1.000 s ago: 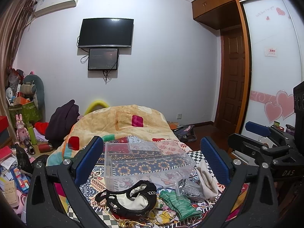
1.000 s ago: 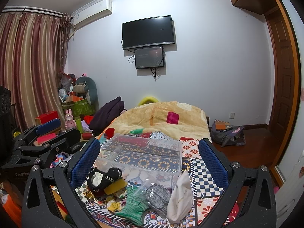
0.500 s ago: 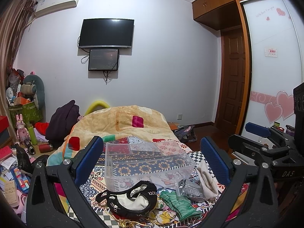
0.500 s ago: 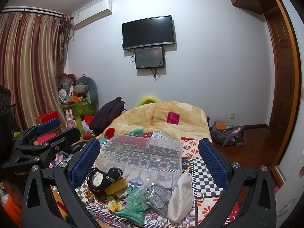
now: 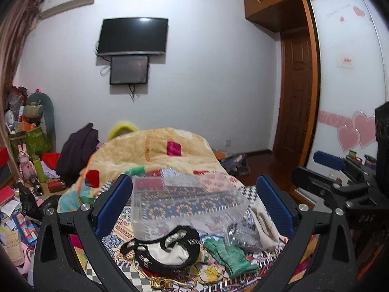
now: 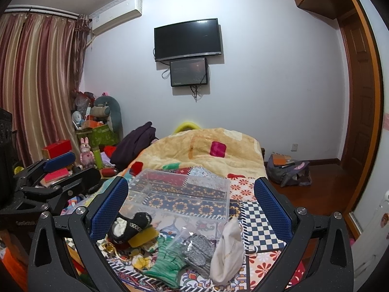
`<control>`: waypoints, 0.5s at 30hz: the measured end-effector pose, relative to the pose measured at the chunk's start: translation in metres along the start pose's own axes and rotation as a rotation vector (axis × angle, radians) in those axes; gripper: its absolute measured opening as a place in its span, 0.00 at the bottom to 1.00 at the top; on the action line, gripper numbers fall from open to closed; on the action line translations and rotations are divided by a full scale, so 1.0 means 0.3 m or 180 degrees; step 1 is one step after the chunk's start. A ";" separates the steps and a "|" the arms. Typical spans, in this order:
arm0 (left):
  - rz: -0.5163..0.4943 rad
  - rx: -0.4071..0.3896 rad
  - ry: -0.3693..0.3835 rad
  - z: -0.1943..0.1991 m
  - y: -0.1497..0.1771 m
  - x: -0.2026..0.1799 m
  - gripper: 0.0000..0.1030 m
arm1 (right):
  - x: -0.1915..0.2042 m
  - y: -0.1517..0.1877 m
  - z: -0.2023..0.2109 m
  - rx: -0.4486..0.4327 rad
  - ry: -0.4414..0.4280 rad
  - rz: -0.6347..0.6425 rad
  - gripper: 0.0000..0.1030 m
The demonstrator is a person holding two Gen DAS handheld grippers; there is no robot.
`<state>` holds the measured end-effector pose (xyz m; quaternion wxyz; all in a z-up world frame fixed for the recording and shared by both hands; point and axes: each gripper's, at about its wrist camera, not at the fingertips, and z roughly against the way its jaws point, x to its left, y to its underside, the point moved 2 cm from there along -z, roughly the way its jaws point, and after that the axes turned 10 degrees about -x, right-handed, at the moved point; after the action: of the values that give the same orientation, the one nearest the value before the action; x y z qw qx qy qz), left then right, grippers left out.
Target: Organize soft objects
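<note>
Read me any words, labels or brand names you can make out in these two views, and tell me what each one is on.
"DAS": raised letters on the right gripper body, faint, seen from the left wrist view.
Pink script on the wardrobe door: too small to read.
Red characters on the white sticker on that door: blurred.
Lettering on the left gripper body: illegible.
Cream pouch print: too faint.
Air conditioner label: unreadable.

Left hand-held gripper (image 5: 193, 200) and right hand-held gripper (image 6: 190, 200) — side by side — jaws spread wide, gripping nothing.
</note>
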<state>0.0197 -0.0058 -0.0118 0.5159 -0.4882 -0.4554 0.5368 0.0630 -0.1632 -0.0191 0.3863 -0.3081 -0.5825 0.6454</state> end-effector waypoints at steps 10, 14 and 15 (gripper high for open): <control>0.0081 0.0611 0.0151 -0.090 0.163 0.021 0.85 | -0.101 0.148 -0.064 0.0527 0.0083 -0.0154 0.89; 0.0171 0.0858 0.0109 -0.142 0.235 0.053 0.78 | -0.144 0.210 -0.103 0.0790 0.0103 -0.0253 0.81; 0.0200 0.0901 0.0112 -0.153 0.253 0.058 0.77 | -0.152 0.226 -0.113 0.0851 0.0108 -0.0265 0.80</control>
<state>0.0572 0.0069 -0.0930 0.5704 -0.4339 -0.3504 0.6029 0.1056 -0.1865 -0.0932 0.4602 -0.2403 -0.4969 0.6954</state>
